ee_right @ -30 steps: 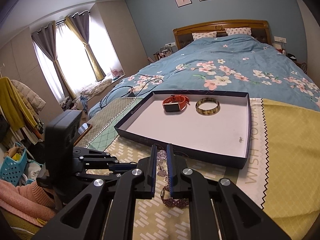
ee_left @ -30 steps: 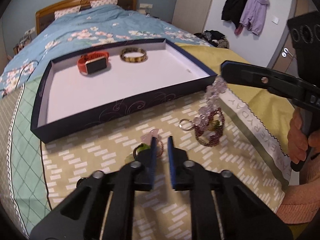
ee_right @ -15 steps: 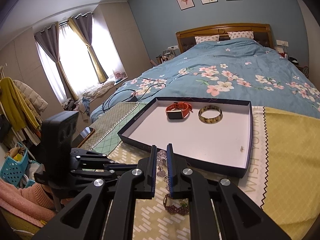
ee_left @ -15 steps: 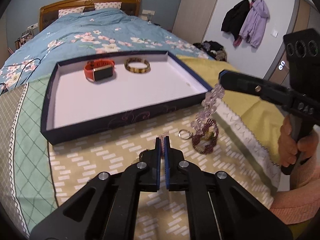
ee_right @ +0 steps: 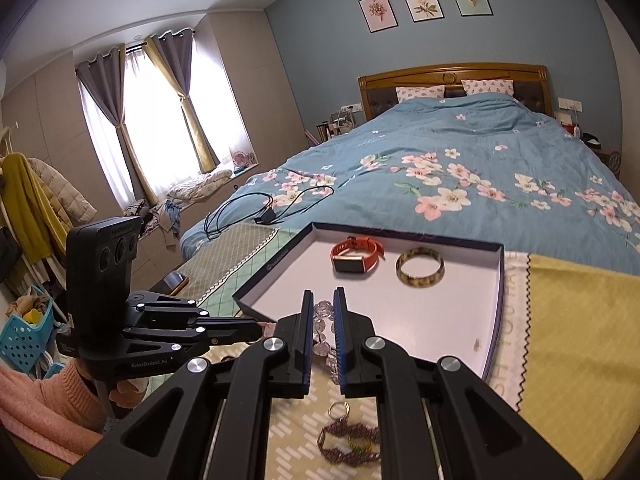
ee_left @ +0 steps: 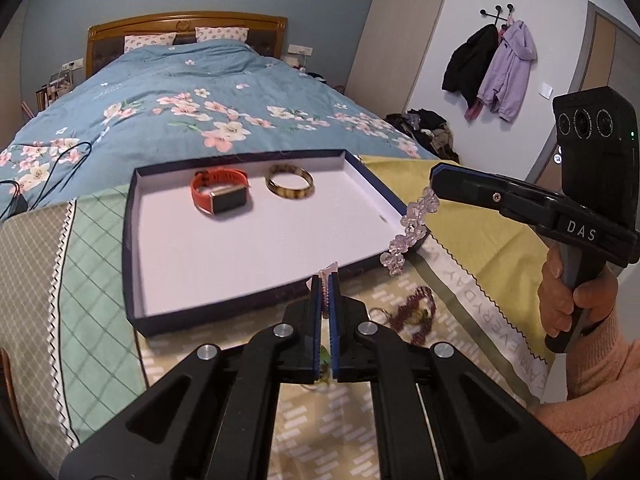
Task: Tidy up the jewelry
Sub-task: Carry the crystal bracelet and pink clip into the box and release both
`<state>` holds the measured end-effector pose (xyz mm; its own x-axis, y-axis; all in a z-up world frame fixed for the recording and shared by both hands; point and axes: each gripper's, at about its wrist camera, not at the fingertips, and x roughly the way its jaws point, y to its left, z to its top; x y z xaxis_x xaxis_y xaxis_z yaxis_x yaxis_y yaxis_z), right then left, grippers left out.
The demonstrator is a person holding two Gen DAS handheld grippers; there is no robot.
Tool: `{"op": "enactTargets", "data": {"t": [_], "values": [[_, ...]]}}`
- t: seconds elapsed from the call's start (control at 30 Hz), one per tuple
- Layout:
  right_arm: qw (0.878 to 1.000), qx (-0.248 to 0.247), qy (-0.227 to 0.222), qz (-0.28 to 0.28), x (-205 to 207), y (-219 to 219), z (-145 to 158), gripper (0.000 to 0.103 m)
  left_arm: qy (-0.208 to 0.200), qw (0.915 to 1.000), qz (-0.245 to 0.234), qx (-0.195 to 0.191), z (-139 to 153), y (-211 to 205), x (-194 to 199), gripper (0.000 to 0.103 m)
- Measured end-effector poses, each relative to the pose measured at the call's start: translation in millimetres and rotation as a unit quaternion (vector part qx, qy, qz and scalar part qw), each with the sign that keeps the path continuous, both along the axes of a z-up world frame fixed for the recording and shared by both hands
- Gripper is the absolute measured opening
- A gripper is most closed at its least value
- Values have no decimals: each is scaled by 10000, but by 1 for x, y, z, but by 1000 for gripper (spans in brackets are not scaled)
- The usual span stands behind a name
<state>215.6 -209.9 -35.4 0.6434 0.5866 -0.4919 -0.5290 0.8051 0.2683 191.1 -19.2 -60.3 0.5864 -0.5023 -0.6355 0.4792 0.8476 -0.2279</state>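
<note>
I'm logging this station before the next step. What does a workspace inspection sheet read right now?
Surface: patterned cloth spread over the bed end.
Job's things: tray holding orange watch and amber bangle; dark beaded piece with key ring still on the cloth.
Clutter: nothing seen on the cloth.
Grippers: left gripper shut on a small pink-tipped piece; right gripper shut on clear bead bracelet, hanging by the tray's corner.
Cables: black charger cord on the floral quilt.
Surroundings: coats on hooks, curtained window.
</note>
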Motion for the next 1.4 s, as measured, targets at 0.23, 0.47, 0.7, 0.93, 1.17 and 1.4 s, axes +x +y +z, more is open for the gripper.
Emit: {"op": "enactTargets", "data": {"t": [0.23, 0.47, 0.7, 0.93, 1.17, 1.4], "values": [[10000, -36, -41, -26, 25, 2, 7, 8, -40, 9998, 158, 62, 4, 5, 18, 3], [9999, -139, -12, -96, 56, 10, 4, 8, -46, 9993, 264, 242, 3, 5, 44, 3], [9996, -134, 224, -111, 89, 17, -11, 8, 59, 9987, 356, 370, -3, 5, 70, 3], [9994, -227, 255, 16, 111, 29, -17, 8, 208, 9975, 463, 498, -14, 5, 95, 3], [9976, -548, 417, 57, 118, 26, -36, 8, 354, 9965, 484, 586, -27, 4, 109, 3], [9945, -901, 534, 59, 116, 18, -52, 8, 468, 9956, 489, 652, -38, 4, 116, 3]]}}
